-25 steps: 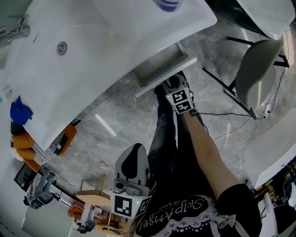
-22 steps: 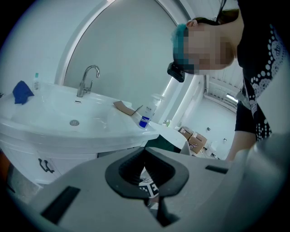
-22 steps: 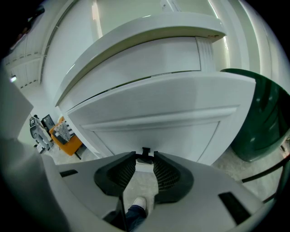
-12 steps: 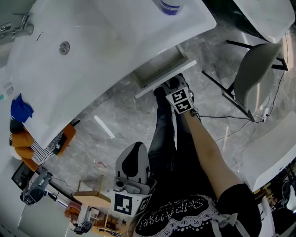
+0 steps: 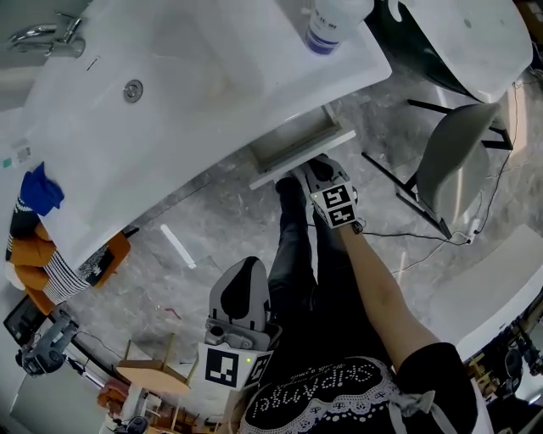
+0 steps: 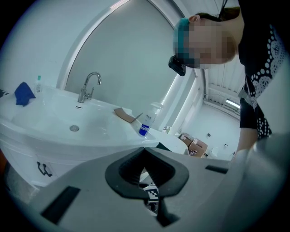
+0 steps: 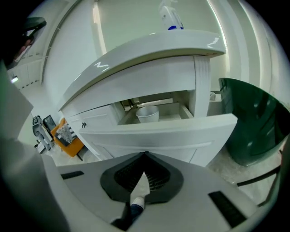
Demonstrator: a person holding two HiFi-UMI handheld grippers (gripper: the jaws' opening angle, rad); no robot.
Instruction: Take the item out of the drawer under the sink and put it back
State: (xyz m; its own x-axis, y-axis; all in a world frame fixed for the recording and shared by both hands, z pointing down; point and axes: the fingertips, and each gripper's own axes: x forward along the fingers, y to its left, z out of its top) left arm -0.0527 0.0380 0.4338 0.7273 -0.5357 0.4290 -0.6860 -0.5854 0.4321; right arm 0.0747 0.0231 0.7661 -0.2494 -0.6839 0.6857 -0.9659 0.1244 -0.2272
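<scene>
The drawer (image 5: 299,151) under the sink is pulled out. In the right gripper view a white cup (image 7: 147,114) stands inside it, behind the white front panel (image 7: 158,132). My right gripper (image 5: 307,169) hangs just in front of that panel, pointing down at it. Its jaws (image 7: 145,155) have just closed and stand shut with nothing between them. My left gripper (image 5: 248,268) is held low by the person's lap, far from the drawer, and is shut on nothing (image 6: 144,148).
The white sink basin (image 5: 170,93) with a tap (image 5: 41,36) and a spray bottle (image 5: 333,19) overhangs the drawer. A grey chair (image 5: 450,161) and a dark green bin (image 7: 253,122) stand to the right. An orange bag (image 5: 102,264) and a wooden stool (image 5: 153,370) stand to the left.
The head view has shifted, so the sink and drawer sit lower in the picture. The right gripper stays just in front of the drawer's panel. The left gripper has kept still.
</scene>
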